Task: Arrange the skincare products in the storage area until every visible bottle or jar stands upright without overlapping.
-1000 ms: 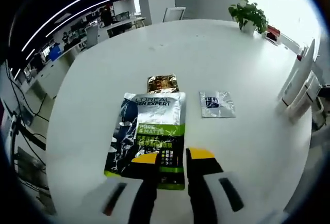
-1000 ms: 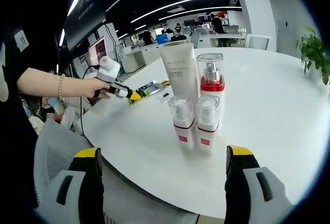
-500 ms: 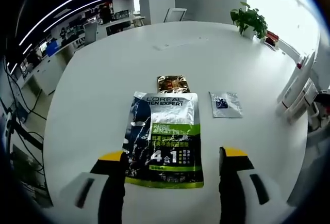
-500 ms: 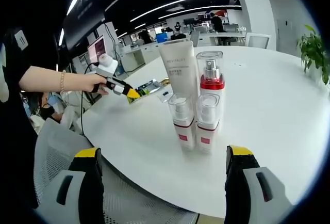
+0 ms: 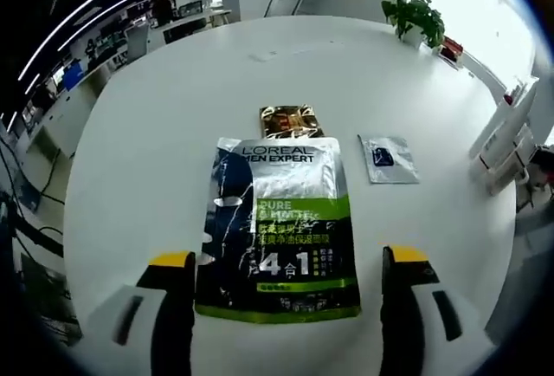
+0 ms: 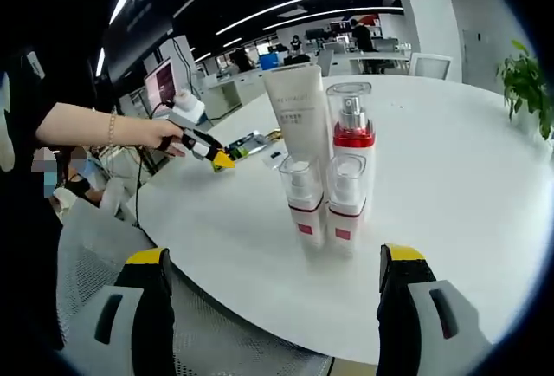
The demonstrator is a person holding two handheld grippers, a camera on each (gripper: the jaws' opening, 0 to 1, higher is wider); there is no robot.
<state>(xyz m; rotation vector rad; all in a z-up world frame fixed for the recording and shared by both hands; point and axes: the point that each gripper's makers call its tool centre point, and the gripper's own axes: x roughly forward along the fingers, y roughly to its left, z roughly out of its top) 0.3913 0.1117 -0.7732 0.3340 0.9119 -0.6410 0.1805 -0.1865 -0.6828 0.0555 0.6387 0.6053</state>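
Lying flat on the round white table (image 5: 156, 133): a pouch (image 5: 281, 224) printed "L'OREAL MEN EXPERT" and "4 合 1", framed by the left gripper (image 5: 286, 276) with jaws spread wide, clear of it. Just beyond, a small gold sachet (image 5: 290, 121) and, to one side, a silver sachet (image 5: 387, 158). Standing upright, clustered close in the right gripper view: a tall white tube (image 6: 298, 116), lettering too small to read, a red-collared pump bottle (image 6: 351, 129) and two small pump bottles (image 6: 303, 199) with red labels. Right gripper (image 6: 273, 285) wide apart, holding nothing.
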